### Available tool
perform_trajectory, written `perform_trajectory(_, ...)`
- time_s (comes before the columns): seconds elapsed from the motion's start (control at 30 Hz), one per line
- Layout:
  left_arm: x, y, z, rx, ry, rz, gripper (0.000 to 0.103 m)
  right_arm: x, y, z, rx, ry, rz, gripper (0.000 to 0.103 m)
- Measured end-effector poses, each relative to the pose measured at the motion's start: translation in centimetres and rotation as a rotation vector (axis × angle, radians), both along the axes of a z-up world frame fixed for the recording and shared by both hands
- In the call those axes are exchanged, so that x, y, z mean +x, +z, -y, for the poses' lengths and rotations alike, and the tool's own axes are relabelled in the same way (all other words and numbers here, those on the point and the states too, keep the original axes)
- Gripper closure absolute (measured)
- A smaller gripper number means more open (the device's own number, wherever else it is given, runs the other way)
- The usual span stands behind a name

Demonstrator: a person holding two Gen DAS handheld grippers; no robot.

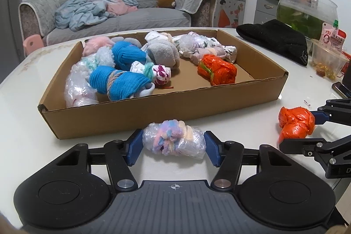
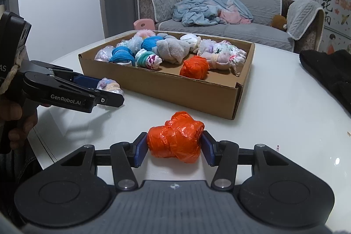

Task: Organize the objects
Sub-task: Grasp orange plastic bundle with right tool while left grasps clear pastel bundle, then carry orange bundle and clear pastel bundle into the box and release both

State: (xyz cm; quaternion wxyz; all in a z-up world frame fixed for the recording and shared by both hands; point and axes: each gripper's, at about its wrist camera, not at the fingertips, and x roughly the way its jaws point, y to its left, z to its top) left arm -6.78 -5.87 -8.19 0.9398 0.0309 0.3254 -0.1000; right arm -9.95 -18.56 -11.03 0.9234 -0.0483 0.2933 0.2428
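Observation:
A brown cardboard tray point(image 1: 166, 106) stands on the white table and holds several rolled bundles, among them blue sock rolls point(image 1: 119, 82) and an orange plastic roll point(image 1: 217, 69). My left gripper point(image 1: 173, 146) is shut on a clear plastic bundle with pastel yarn point(image 1: 174, 139), in front of the tray's near wall. It also shows in the right wrist view point(image 2: 109, 86). My right gripper point(image 2: 174, 144) is shut on an orange plastic bundle point(image 2: 175, 139), on the table right of the tray's near corner. The orange bundle shows in the left wrist view point(image 1: 296, 122).
A black knit hat point(image 1: 274, 38) lies behind the tray at the right. A glass fish bowl point(image 1: 307, 12), a plastic cup of snacks point(image 1: 326, 60) and a phone point(image 1: 342, 89) stand at the table's far right. A grey sofa point(image 1: 118, 12) is beyond the table.

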Motion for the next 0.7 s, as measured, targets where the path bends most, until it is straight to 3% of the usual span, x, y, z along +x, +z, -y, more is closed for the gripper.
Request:
perform_trajectory(0.37,-1.9,1.9,-1.8,0.025,-0.027,-0.002,0.040,-0.6,2.0,2.8,-0.010,-0.048,0.010,0.056)
perform_trajectory(0.7,1.1,8.5,2.6,-0.001,-0.171,0.138,0.040,1.6,7.4,5.1,-0.026,-0.087,0.126,0.056)
